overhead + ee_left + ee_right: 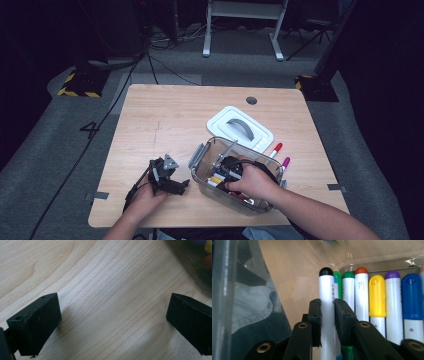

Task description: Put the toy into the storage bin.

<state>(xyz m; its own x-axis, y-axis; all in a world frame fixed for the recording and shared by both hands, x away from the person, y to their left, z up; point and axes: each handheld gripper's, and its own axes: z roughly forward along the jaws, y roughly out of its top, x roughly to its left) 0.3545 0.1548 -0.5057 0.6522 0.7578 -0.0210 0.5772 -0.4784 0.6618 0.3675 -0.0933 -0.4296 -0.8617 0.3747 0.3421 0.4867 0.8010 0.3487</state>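
Wooden table (165,115): white lid (240,127), seemingly two markers (280,155) beside clear box (200,162).

The left gripper (170,181) lies low at about 7 o'clock in the high view, its left hand (145,200) wrapped around the body from behind and the forearm entering from the bottom edge. Its 2 jaws stand wide apart – nothing between them. The right hand (252,181) sits at about 5 o'clock, forearm slanting in from the lower right, pointing the right gripper (327,312) downward. Its 2 jaws are nearly closed – the pads sit against the sides of a white barrel.
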